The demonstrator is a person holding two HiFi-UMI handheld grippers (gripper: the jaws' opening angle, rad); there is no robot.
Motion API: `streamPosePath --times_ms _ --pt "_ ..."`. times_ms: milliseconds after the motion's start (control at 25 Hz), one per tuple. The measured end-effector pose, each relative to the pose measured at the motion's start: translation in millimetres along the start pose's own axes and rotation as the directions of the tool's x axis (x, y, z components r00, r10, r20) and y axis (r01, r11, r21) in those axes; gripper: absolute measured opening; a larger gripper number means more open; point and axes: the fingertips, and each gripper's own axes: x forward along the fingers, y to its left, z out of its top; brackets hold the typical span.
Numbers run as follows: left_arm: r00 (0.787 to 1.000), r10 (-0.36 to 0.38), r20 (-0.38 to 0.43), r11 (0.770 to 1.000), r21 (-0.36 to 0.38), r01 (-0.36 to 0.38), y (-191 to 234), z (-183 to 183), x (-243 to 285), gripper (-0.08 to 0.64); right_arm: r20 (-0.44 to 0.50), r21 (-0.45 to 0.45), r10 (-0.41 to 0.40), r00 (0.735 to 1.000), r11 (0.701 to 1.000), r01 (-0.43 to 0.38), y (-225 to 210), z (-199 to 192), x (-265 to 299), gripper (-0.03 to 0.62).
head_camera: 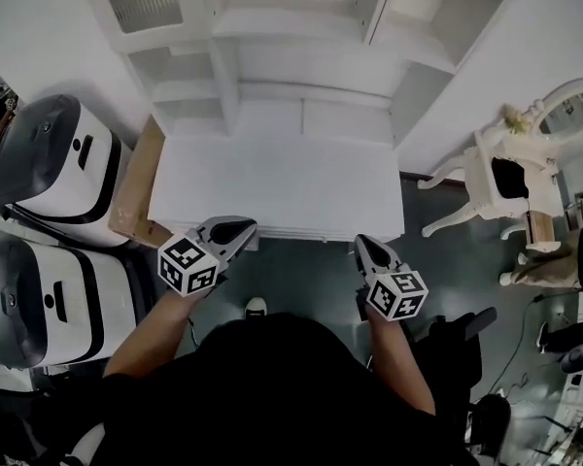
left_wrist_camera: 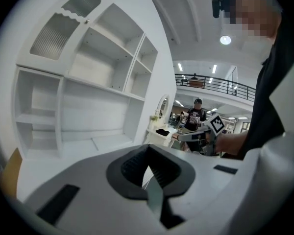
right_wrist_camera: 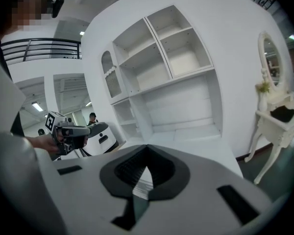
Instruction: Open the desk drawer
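1. Drawer (head_camera: 301, 233) not yet opened: our left gripper (head_camera: 245, 225), jaws pressed together on nothing, hovers just beside the table's (head_camera: 272, 178) front edge.
2. Our right gripper (head_camera: 362, 242), likewise closed and empty, hangs near that edge, further right.
3. Between them the drawer sits under the table top, apparently flush and shut.
4. We judge everything remains: reaching, gripping, pulling.

White desk (head_camera: 272, 178), from above: I see a flat, level top standing against the far wall, below a white shelf unit (head_camera: 301, 27). The desk drawer (head_camera: 316, 233) shows as a narrow white strip along the desk's near edge, its front flush with the top, closed. I cannot make out its handle.
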Motion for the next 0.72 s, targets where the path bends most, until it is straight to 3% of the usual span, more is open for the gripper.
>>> streamPosePath --times_ms 320,720 --pt "0.993 -0.117 0.009 0.992 0.052 0.117 21 23 14 0.009 0.026 0.029 -0.116 0.993 0.993 0.115 -1 9 -1 0.002" --pt "0.977 -0.215 -0.002 0.975 0.050 0.214 33 19 21 0.008 0.018 0.038 -0.214 0.977 0.976 0.213 2 8 -3 0.002"
